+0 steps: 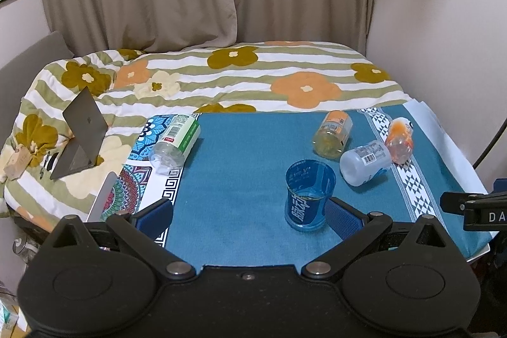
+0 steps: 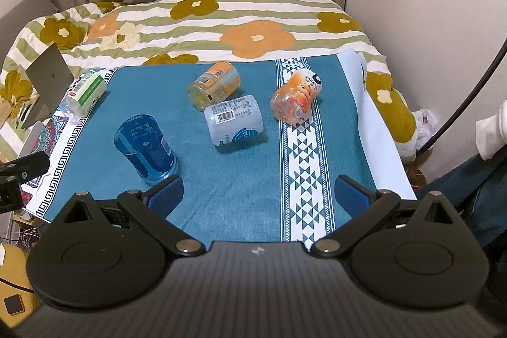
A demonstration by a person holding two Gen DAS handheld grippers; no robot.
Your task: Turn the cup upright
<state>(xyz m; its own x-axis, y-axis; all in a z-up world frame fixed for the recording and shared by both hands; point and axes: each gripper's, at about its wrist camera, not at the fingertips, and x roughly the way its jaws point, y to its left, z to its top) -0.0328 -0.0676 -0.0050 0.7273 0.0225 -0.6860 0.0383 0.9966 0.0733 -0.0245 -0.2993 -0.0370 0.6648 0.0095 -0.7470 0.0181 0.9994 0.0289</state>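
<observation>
- Blue cup (image 1: pixel 310 194) stands upright on the teal worktop (image 1: pixel 237 167), mouth up, long axis vertical; nothing visible inside.
- It sits near centre, just beside the left tool's (image 1: pixel 248 213) right pad, apart from it.
- Four cups lie on their sides: green-label (image 1: pixel 176 141) far left, yellow (image 2: pixel 214 85), white (image 2: pixel 234 120) and orange (image 2: pixel 296 98) farther right.
- Left tool open, holding nothing.
- Right tool (image 2: pixel 258 195) open, holding nothing.

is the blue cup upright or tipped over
Upright: the blue cup stands on its base on the teal cloth, open rim facing up.
</observation>
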